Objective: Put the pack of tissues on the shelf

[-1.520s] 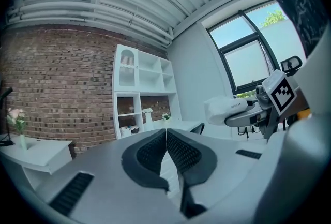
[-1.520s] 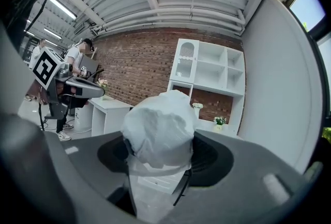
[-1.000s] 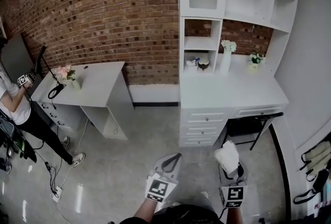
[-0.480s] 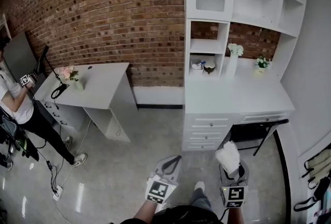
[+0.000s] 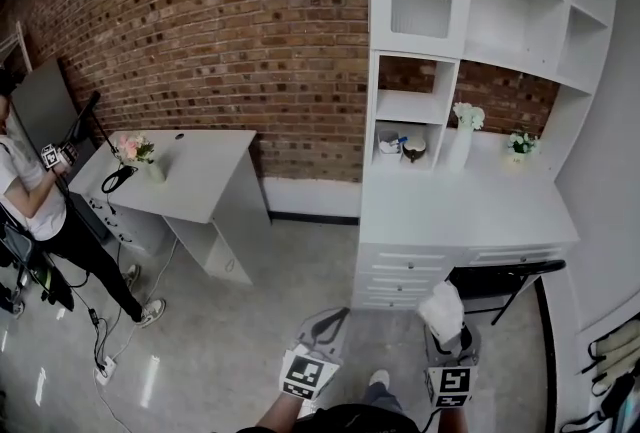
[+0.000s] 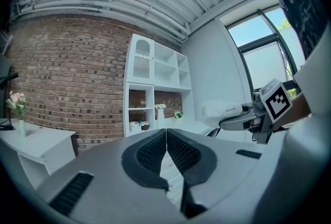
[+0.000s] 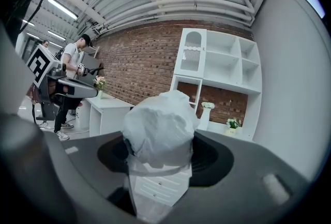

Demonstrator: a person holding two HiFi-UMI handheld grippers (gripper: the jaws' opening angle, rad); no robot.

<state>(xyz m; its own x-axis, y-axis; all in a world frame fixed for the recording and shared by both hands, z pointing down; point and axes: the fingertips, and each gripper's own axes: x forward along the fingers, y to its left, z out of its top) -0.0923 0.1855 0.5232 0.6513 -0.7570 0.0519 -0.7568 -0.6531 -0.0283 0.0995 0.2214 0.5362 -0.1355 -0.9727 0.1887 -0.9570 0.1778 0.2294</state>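
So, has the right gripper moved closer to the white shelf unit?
Yes. The right gripper, shut on the pack of tissues, has come forward: the shelf unit's drawers now stand nearer to the pack.

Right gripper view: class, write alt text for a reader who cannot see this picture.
The right claw grips a white pack of tissues, which fills the centre of the view. Beyond it stand a tall white shelf unit and a brick wall; a person stands far left.
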